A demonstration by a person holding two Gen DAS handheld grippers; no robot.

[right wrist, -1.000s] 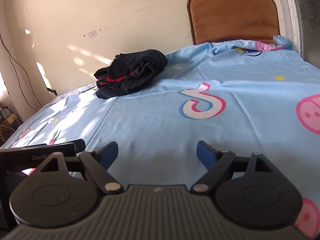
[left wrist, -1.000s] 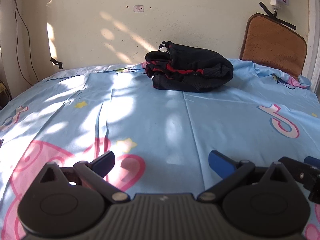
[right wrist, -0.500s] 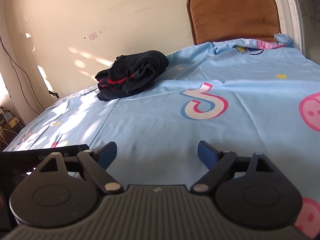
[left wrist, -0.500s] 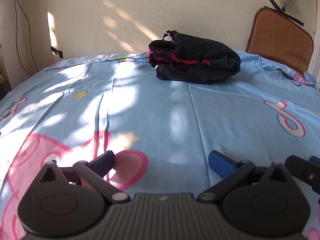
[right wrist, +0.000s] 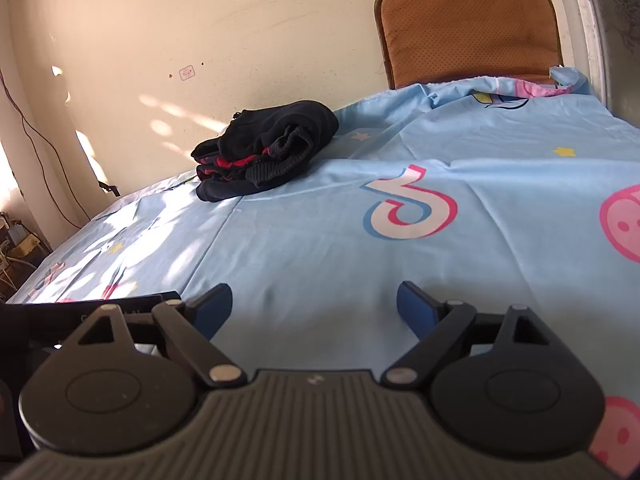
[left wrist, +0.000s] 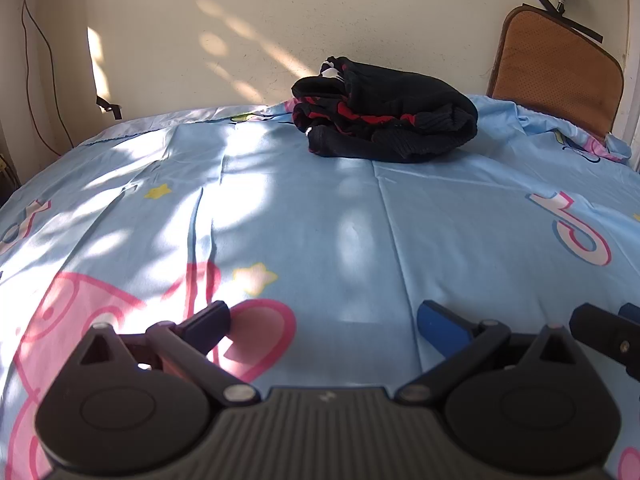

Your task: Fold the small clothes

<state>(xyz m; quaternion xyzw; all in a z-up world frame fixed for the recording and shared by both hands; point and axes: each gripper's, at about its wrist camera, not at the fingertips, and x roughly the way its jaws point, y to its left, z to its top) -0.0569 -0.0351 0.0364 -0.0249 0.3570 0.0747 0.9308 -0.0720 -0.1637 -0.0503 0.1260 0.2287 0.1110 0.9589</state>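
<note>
Blue cartoon bedsheet (left wrist: 304,216), far end by wall: black-and-red garment (left wrist: 384,120) bundled, soft, light, floppy, best pinched at a loose edge; left gripper (left wrist: 324,320) and right gripper (right wrist: 314,304) spread, empty.

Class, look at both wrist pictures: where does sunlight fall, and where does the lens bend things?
Left wrist view: dappled sun patches lie on the blue sheet and wall; the dark clothes pile stays sharp. Right wrist view: sun hits the sheet's left part, the open right gripper sits in shade, and the window frame bows.
</note>
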